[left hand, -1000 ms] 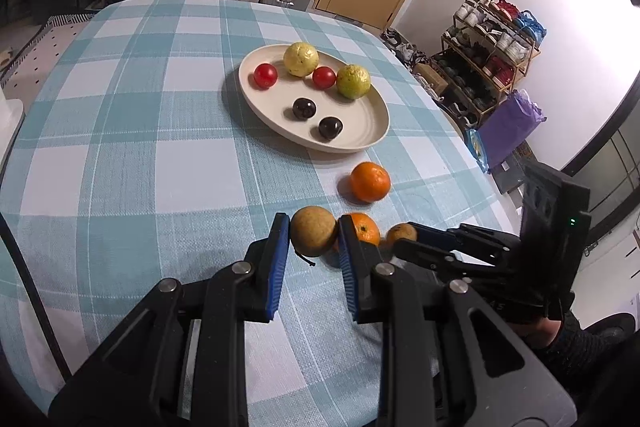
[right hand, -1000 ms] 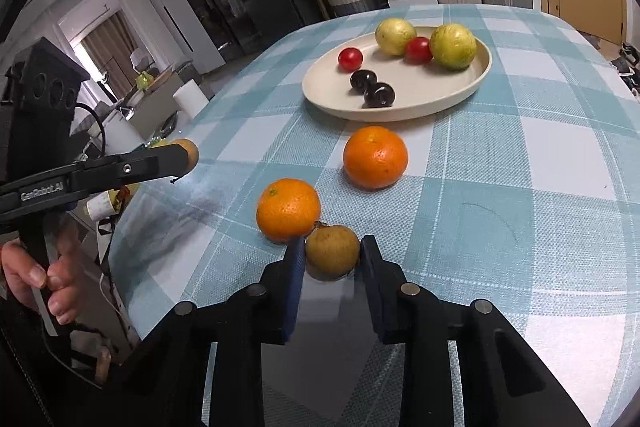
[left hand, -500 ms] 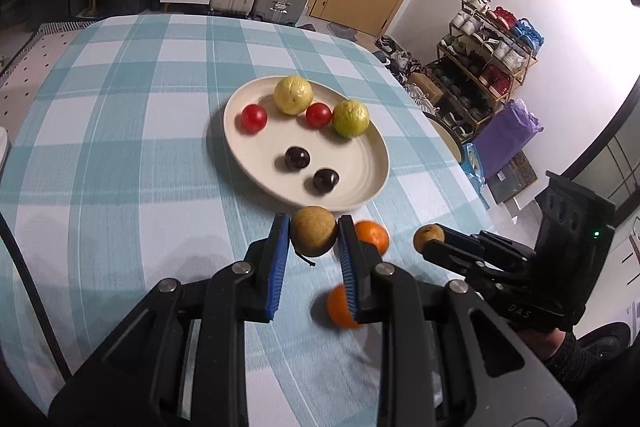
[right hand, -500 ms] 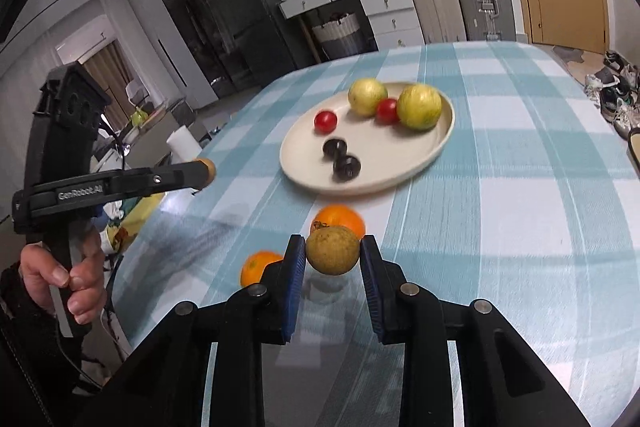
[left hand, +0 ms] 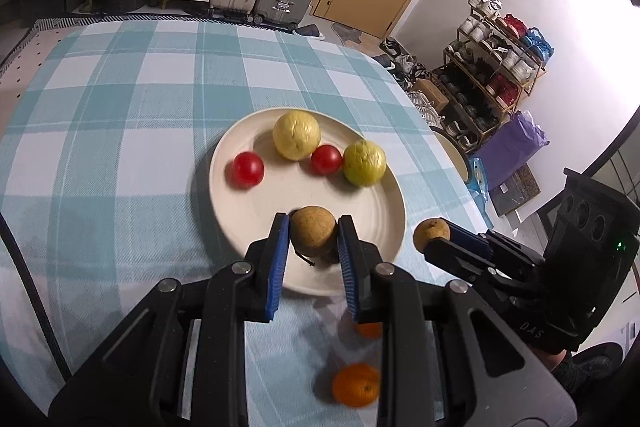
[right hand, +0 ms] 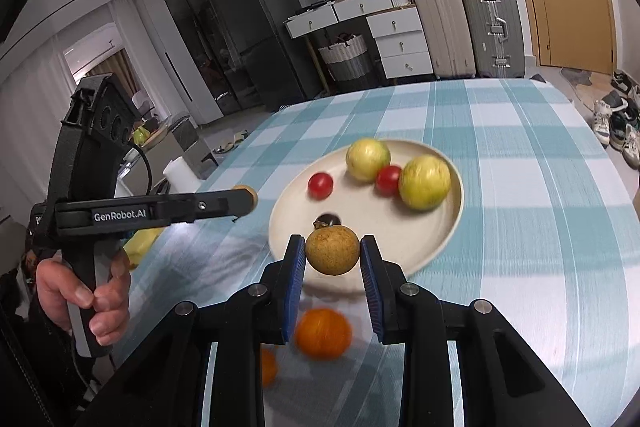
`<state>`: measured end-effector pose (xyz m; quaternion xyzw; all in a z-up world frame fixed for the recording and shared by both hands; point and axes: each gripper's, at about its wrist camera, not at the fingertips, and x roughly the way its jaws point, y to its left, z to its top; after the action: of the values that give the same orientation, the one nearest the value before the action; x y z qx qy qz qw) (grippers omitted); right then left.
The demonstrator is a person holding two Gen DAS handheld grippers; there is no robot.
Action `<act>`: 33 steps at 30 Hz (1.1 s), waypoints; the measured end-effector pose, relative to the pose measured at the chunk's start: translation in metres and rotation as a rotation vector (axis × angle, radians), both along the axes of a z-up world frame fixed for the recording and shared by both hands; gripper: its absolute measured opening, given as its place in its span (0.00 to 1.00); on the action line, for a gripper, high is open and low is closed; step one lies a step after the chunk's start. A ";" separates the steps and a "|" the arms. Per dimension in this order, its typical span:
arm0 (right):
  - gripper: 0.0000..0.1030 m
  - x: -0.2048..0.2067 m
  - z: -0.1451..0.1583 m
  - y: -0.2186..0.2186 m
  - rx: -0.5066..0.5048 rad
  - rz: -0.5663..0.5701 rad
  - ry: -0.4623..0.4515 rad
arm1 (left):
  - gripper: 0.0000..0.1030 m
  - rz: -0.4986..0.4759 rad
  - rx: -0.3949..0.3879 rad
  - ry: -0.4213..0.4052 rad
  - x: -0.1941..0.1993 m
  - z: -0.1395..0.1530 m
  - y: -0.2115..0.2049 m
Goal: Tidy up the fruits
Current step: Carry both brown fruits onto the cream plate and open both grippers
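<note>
The left gripper [left hand: 313, 233] is clamped on a brown fruit [left hand: 312, 229] over the near rim of the plate [left hand: 224, 163]; the right gripper [right hand: 333, 251] grips a second brown fruit [right hand: 333, 249] above the plate's edge. This looks like the delivery step; next, each needs lowering onto bare plate, clear of the dark plum [right hand: 329, 219], then releasing; two oranges [right hand: 323, 333] wait on the tablecloth [left hand: 120, 131].

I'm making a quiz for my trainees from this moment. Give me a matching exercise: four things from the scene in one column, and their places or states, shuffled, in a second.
Things:
1. round brown fruit
2. two red tomatoes
3. orange tangerine
4. cream round plate

Places or states:
A. on the checked tablecloth, off the plate
B. clamped in the right gripper
C. holds yellow-green fruits and more
D. lying on the plate

Pairs: 1-B, 2-D, 3-A, 4-C
</note>
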<state>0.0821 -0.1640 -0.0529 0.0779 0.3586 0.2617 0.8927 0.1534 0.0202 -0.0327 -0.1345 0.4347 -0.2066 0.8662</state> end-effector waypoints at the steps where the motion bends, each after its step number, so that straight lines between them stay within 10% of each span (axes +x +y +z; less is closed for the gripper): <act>1: 0.28 0.005 0.000 0.001 0.000 -0.002 0.000 | 0.21 -0.002 0.003 0.003 0.006 -0.001 -0.002; 26: 0.28 0.091 -0.028 0.031 -0.073 0.013 0.083 | 0.21 0.000 -0.005 0.071 0.094 -0.034 -0.014; 33: 0.49 0.085 -0.017 0.030 -0.069 -0.017 0.026 | 0.21 0.012 0.000 0.063 0.087 -0.031 -0.009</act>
<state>0.1674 -0.1338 -0.0702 0.0533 0.3785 0.2407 0.8921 0.2401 0.0110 -0.0636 -0.1435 0.4610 -0.1968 0.8533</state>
